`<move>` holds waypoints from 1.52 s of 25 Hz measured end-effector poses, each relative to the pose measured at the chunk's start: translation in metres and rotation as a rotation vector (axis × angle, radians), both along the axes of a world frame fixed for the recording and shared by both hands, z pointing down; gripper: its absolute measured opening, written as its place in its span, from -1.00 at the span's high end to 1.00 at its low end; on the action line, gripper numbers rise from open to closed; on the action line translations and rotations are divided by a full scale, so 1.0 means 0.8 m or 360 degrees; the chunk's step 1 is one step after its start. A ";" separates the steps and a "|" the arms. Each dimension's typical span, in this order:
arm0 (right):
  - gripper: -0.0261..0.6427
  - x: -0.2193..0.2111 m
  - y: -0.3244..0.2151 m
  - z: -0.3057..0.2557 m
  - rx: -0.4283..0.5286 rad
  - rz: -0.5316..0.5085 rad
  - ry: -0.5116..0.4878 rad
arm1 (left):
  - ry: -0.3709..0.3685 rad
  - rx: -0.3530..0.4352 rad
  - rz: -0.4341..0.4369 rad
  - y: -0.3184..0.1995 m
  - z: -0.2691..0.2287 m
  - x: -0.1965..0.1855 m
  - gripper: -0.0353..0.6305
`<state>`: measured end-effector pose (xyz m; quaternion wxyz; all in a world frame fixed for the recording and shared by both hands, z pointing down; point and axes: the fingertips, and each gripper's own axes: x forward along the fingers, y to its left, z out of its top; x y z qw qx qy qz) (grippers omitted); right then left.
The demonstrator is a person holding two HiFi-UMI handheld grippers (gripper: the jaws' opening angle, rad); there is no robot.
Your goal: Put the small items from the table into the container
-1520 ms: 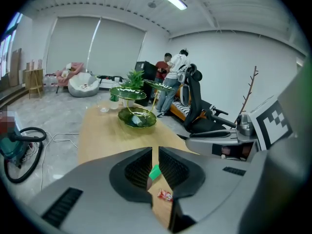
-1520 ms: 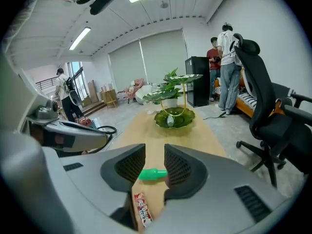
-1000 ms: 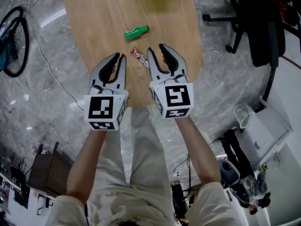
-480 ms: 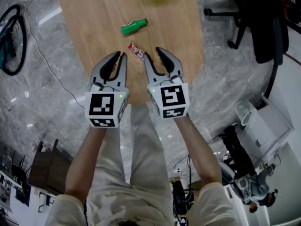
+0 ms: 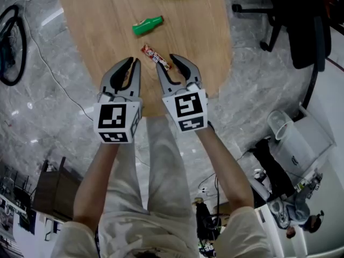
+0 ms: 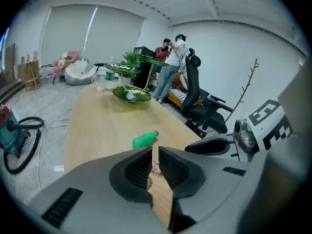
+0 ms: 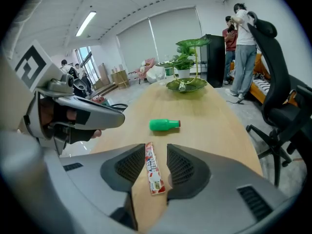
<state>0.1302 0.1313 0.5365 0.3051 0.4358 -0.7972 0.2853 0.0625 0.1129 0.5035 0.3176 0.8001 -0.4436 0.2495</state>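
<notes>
A red and white candy wrapper [image 5: 156, 57] lies flat on the wooden table [image 5: 107, 31], and a green toy bottle [image 5: 148, 25] lies on its side just beyond it. My right gripper [image 5: 167, 64] hovers over the wrapper's near end, open. In the right gripper view the wrapper [image 7: 152, 172] shows in the gap between the jaws of that gripper [image 7: 156, 155], untouched. My left gripper [image 5: 134, 62] is beside it on the left, shut and empty. In the left gripper view, a bit of wrapper [image 6: 156, 167] shows past the left gripper [image 6: 155, 152]. A green leaf-shaped dish [image 7: 185, 85] sits at the table's far end.
Black office chairs [image 5: 279, 20] stand to the right of the table. A vacuum cleaner with its hose [image 6: 14, 135] lies on the floor at the left. People [image 6: 170, 67] stand beyond the far end. The table's near edge [image 5: 156, 114] is right under my grippers.
Both grippers have come down and forward over the table. The right one has closed in on the wrapper, which now sits at its jaw tips. Neither jaw opening looks changed.
</notes>
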 end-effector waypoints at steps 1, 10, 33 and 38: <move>0.56 -0.001 0.002 0.003 -0.0013 -0.0022 0.0000 | 0.0000 -0.0004 0.0001 0.001 0.000 0.001 0.75; 0.50 -0.016 0.016 0.033 -0.0102 -0.0168 0.0047 | -0.0009 -0.0026 0.0010 0.004 0.012 -0.001 0.75; 0.43 -0.026 0.033 0.078 -0.0129 -0.0330 0.0257 | 0.0006 -0.0058 0.0017 0.018 0.045 -0.020 0.75; 0.43 -0.021 0.038 0.086 -0.0179 -0.0293 0.0286 | 0.0001 -0.0076 0.0039 0.023 0.050 -0.020 0.75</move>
